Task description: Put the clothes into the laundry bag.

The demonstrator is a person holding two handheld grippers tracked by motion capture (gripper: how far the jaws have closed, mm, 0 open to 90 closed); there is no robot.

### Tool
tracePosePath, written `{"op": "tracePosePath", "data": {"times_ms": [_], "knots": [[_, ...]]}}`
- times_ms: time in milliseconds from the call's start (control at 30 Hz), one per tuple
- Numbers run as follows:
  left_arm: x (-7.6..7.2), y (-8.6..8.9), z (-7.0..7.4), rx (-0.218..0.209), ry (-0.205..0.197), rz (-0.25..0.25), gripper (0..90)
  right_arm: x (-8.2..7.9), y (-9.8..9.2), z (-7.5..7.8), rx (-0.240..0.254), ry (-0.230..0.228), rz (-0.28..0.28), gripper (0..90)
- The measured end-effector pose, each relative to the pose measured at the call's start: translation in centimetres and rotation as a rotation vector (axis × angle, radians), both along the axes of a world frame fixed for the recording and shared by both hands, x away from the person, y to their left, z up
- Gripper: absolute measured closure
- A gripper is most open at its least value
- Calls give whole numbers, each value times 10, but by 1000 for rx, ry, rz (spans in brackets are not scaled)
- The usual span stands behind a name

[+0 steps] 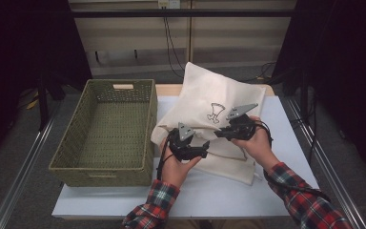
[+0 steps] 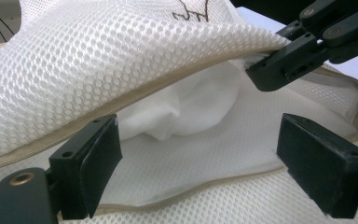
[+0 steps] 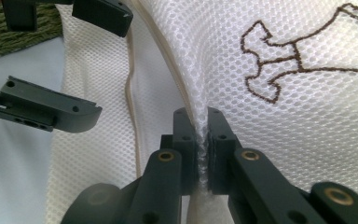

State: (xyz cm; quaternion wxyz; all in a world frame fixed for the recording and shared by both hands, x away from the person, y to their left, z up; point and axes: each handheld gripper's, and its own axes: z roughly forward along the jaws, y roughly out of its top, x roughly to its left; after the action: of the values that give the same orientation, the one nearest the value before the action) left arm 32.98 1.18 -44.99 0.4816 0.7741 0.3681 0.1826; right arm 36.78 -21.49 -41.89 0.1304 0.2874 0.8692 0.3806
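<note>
A white mesh zip bag [image 1: 205,93] with a brown stitched figure [image 3: 284,56] lies on the table, its top propped up. My right gripper [image 3: 203,126] is shut on the bag's upper flap near the zip edge and holds it raised. My left gripper [image 2: 200,158] stands open at the bag's mouth with nothing between its jaws, which sit on either side of the lower mesh layer [image 2: 205,154]. Inside the opening lies a bunched white cloth [image 2: 186,107]. In the high view the left gripper [image 1: 204,149] and the right gripper [image 1: 220,133] meet at the bag's front.
An olive woven basket [image 1: 100,169] with nothing in it stands at the table's left, touching the bag's side. The pale table [image 1: 209,195] has bare room in front and to the right. Dark curtains and cables lie behind.
</note>
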Motion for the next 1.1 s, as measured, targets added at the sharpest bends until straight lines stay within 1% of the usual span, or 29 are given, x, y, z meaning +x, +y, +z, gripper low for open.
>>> {"op": "tracePosePath", "data": {"times_ms": [67, 100, 133, 167, 233, 267, 333, 367, 433, 467, 500, 533, 567, 600, 633, 700, 733, 767, 833, 867, 900, 933, 967, 1067, 1100], "knots": [[-2, 2, 0, 4, 1, 4, 131, -2, 2, -2, -3, -7, 0, 851], [-2, 3, -1, 0, 0, -5, 129, -3, 2, -3, -7, -1, 2, 851], [-3, 4, -1, 11, -2, -6, 129, -4, 2, -4, -9, -6, 1, 852], [-3, 4, -1, 7, -4, -3, 126, -4, 2, -5, -14, -12, -7, 852], [-5, 4, 0, 14, -11, -6, 121, -5, 2, -6, -3, -8, 3, 852], [-5, 4, 0, 16, -13, -10, 121, -6, 2, -6, -7, -11, -7, 853], [-5, 4, 0, 9, -14, -9, 119, -7, 3, -8, -12, -4, 3, 852], [-5, 5, 0, 11, -17, -12, 119, -8, 4, -8, -25, -10, -7, 851], [-5, 7, 0, 19, -17, -15, 119, -9, 4, -9, -15, -11, 4, 846], [-4, 7, 0, 14, -10, -17, 119, -9, 3, -10, -12, -13, 2, 845], [-4, 7, 0, 18, -14, -9, 119, -9, 3, -10, -3, -14, -3, 843], [-4, 7, -1, 9, -12, -4, 119, -9, 2, -8, -4, -7, -12, 838], [-3, 8, -1, 4, -9, -7, 119, -9, 2, -8, 1, -12, -6, 825], [-2, 9, -2, 16, -12, -13, 119, -9, 2, -8, 8, -7, -5, 814], [-3, 9, -2, 22, -14, -6, 119, -10, 1, -7, 1, -17, -12, 804], [-4, 8, -3, 8, -14, 2, 120, -13, 1, -6, 6, -12, -4, 776], [-4, 9, -3, 11, -14, 0, 120, -13, 1, -6, 4, -22, -10, 761], [-4, 9, -3, 5, -12, -5, 121, -15, 0, -5, 9, -22, -8, 746], [-4, 10, -4, 5, -14, -5, 120, -17, -1, -4, 15, -46, -5, 713], [-5, 10, -4, 2, -17, -1, 121, -19, -2, -3, 20, -44, -10, 690], [-6, 10, -3, 12, -19, 4, 120, -20, -3, -2, 27, -48, -12, 687], [-6, 10, -3, 0, -15, 0, 119, -21, -4, -1, 36, -49, -10, 686], [-6, 10, -3, 3, -15, -1, 118, -23, -5, 1, 42, -60, -8, 686], [-6, 12, -3, 7, -12, -2, 111, -26, -8, 3, 40, -74, -4, 746], [-6, 12, -4, 8, -13, -2, 106, -28, -9, 3, 46, -81, -8, 787]]}}
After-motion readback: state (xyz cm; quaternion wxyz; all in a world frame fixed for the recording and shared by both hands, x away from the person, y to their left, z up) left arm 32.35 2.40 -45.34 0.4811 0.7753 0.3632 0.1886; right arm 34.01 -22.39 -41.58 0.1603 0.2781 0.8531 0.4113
